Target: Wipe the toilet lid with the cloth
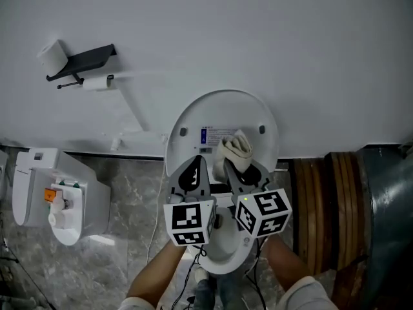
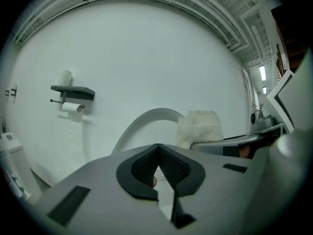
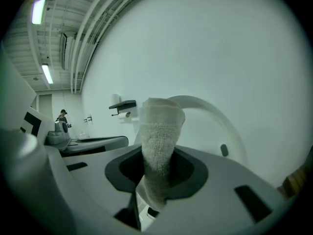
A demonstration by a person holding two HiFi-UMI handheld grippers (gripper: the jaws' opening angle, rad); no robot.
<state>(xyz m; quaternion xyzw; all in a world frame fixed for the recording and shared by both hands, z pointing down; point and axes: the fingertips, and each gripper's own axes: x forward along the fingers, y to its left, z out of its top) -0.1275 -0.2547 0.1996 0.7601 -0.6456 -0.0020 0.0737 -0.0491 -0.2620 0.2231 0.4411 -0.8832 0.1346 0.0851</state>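
The right gripper (image 1: 240, 173) is clamped on the lower end of the cloth (image 1: 233, 148), a folded pale bundle that stands up out of the jaws with most of its length free. It sits in front of the raised toilet lid (image 1: 193, 118), close to the label (image 1: 208, 135) on the inner face. Whether the cloth already presses on the lid is hard to judge from above; it looks at most lightly in contact. The left gripper (image 1: 195, 166) has its jaws together with nothing in them, and it hangs just beside the right one. The main risk seems to be the grip: only a short end is pinched, so drag across the plastic could pull the cloth out, and it would likely fall into the bowl (image 1: 222, 254) below. The free part may also fold over under pressure, leaving the hard jaw tips to scrape the lid rather than the fabric. With the two grippers this near each other, a sideways wiping stroke could knock the right one against the left.
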